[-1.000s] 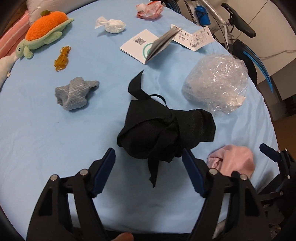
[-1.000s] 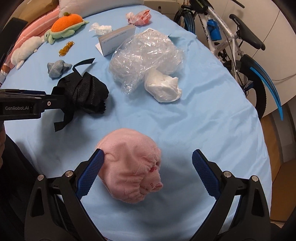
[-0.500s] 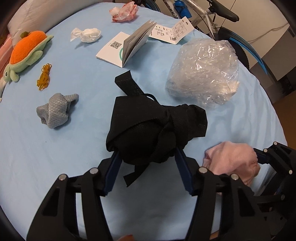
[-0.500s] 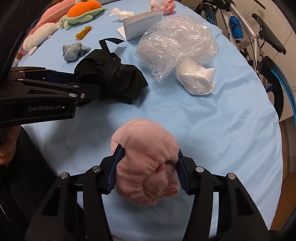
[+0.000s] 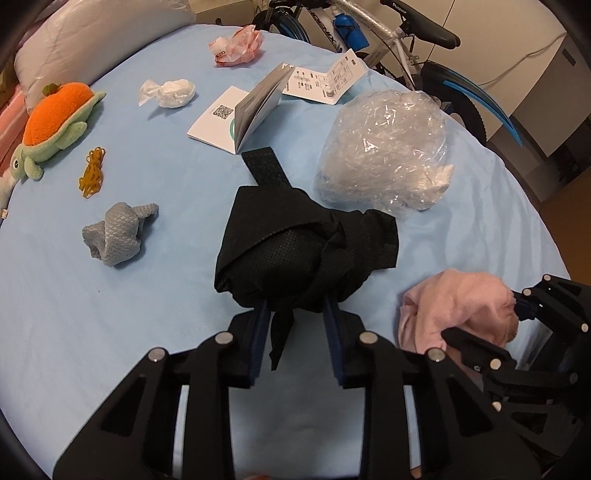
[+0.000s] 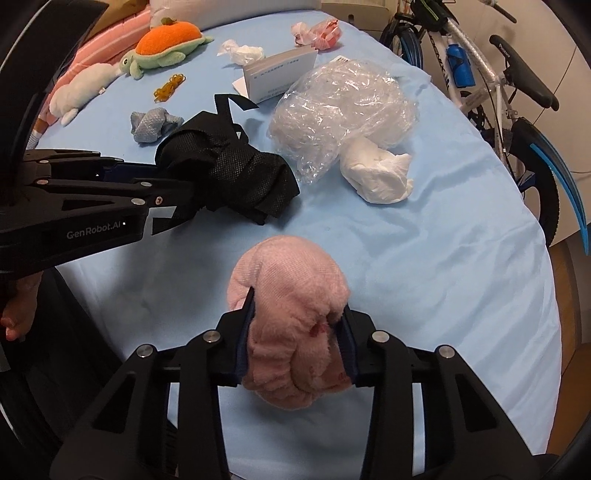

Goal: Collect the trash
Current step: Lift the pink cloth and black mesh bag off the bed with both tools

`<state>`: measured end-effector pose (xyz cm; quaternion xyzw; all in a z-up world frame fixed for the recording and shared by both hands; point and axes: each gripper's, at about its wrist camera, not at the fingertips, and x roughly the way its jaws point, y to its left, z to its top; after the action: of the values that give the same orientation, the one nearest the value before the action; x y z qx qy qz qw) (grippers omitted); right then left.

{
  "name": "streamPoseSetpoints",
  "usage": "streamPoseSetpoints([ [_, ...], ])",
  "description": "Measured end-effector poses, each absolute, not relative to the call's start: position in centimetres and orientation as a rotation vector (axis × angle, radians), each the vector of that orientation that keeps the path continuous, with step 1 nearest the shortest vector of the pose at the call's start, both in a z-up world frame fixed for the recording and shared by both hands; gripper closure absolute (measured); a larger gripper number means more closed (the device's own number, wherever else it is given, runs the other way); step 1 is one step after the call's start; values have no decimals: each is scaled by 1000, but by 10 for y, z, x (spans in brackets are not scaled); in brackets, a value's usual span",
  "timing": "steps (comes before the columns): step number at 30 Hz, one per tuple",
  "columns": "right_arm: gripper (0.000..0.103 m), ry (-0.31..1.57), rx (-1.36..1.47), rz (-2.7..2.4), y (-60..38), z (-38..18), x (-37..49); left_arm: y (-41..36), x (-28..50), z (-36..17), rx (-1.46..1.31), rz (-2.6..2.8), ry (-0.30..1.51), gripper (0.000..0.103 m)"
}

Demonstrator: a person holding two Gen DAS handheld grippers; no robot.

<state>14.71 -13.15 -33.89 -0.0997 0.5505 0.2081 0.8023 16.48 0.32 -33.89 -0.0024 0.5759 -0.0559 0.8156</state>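
Jaws of the left gripper [image 5: 295, 317] were closing on a black mesh bundle [image 5: 295, 251] mid-bed [image 5: 110, 332]; the right gripper [image 6: 295, 332] was squeezing a soft pink bundle [image 6: 291, 295] at the near edge.

A bedroom in a home. Shown by a bed under a pale blue sheet [image 5: 92, 332], a white pillow [image 5: 99, 33] at its head and striped pink bedding [image 6: 99, 40] beside it. Soft toys lying there: a plush turtle with an orange shell [image 5: 55, 118] and a white plush animal [image 6: 81, 92]. Household odds and ends strewn over the sheet: a booklet [image 5: 236, 118], a crumpled clear plastic bag [image 5: 384, 147], balled tissue [image 5: 170, 92]. Parked just beside the bed, a white bicycle [image 6: 480, 62] with a blue bottle [image 6: 458, 70], against plain pale cabinets [image 5: 517, 44].
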Motion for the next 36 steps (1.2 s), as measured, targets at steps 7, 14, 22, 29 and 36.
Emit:
streamPoseSetpoints([
  [7,66,1138,-182,402,-140,-330,150,1,160,-333,-1,-121,1199,84],
  [14,66,1110,-170,348,-149,-327,155,-4,152,-327,17,-121,1172,92],
  [22,66,1078,-161,323,-155,-321,154,-17,141,-321,62,-133,1133,100],
  [29,66,1066,-159,314,-157,-318,152,-22,136,-319,74,-133,1122,101],
  [36,66,1065,-161,316,-157,-317,151,-20,135,-319,58,-132,1117,101],
])
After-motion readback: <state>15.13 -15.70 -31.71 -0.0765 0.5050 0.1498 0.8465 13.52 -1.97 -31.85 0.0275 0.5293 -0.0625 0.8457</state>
